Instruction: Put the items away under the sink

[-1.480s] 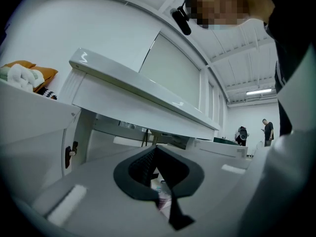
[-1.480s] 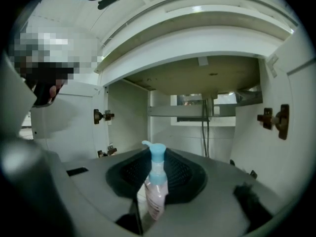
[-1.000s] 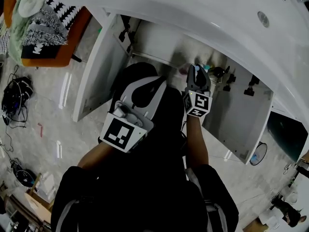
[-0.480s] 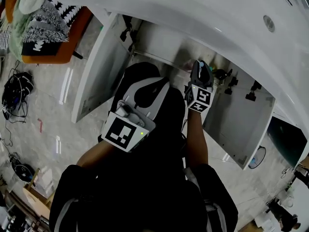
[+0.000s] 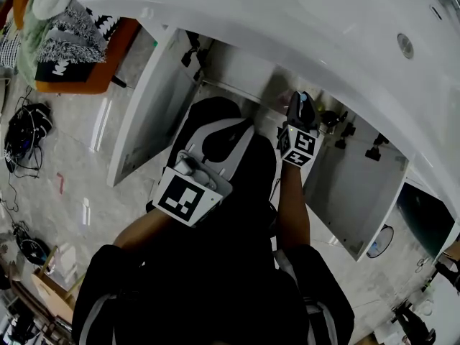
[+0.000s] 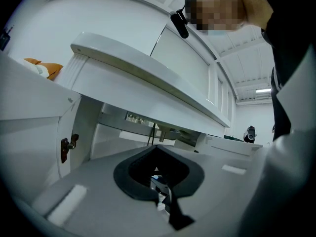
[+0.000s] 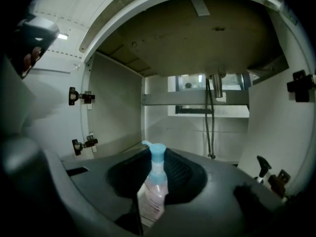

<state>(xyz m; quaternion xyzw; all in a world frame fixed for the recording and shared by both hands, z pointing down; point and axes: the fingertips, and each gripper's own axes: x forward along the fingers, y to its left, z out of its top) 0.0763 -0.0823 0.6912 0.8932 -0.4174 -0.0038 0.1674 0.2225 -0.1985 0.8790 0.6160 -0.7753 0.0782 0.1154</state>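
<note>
Both grippers face the open sink cabinet (image 7: 116,112). The right gripper (image 5: 302,100), clamped on a blue-topped pump bottle (image 7: 154,184), has edged further inside. Only its own view shows the bottle plainly. The left gripper (image 5: 237,126) is closed and empty.

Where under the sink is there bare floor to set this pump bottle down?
The cabinet floor looks bare from the left wall's hinges across to the hoses at the back. It's more crowded on the right, where the hoses come down near the door hinges. Set the pump bottle left of centre, I'd say.
</note>
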